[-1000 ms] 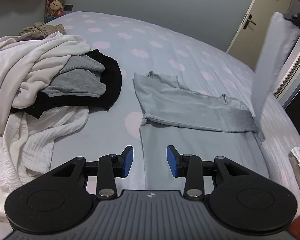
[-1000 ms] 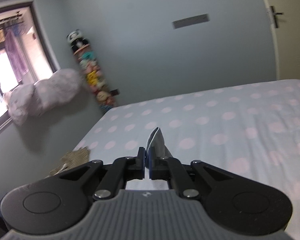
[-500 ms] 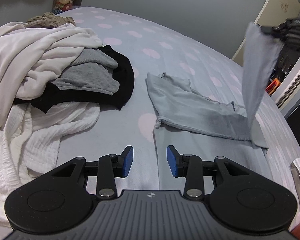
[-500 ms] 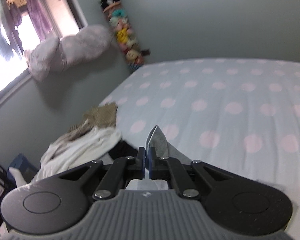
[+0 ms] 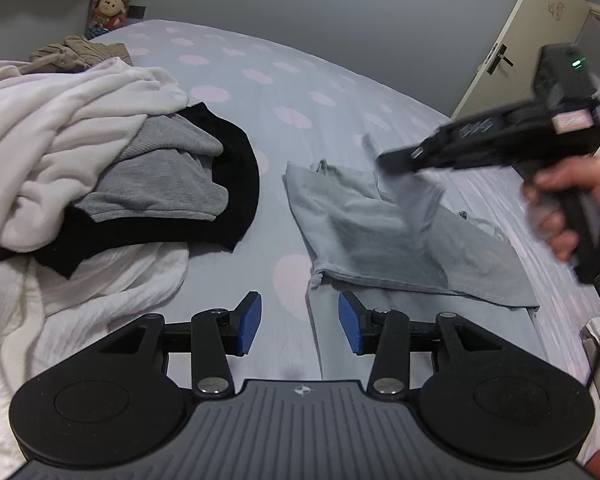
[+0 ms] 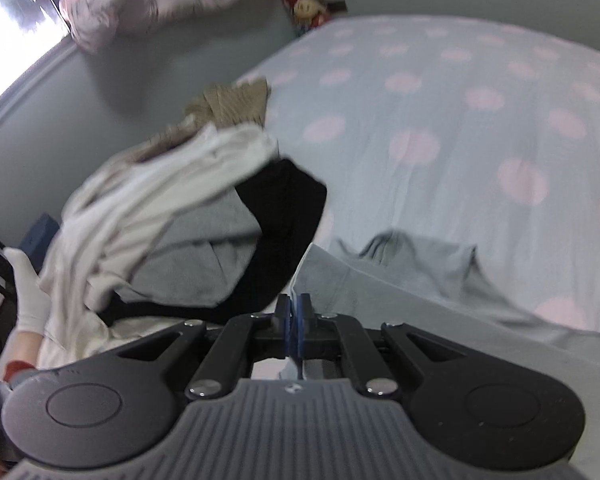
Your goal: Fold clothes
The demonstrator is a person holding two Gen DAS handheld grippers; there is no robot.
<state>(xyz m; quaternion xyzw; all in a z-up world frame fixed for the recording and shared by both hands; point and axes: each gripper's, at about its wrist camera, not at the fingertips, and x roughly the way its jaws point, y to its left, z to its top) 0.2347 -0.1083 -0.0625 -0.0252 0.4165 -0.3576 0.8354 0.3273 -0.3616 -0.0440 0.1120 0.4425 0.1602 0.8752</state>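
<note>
A heap of white, grey and black clothes (image 5: pixel 112 168) is seen at the left of the spotted bed (image 5: pixel 300 92). Just to its right the pale grey garment (image 5: pixel 364 232) is spread flat — the left claw (image 5: pixel 300 322), its jaws having just been opening, is held released above the near edge. One corner is clenched in the right claw (image 6: pixel 295 312).
</note>
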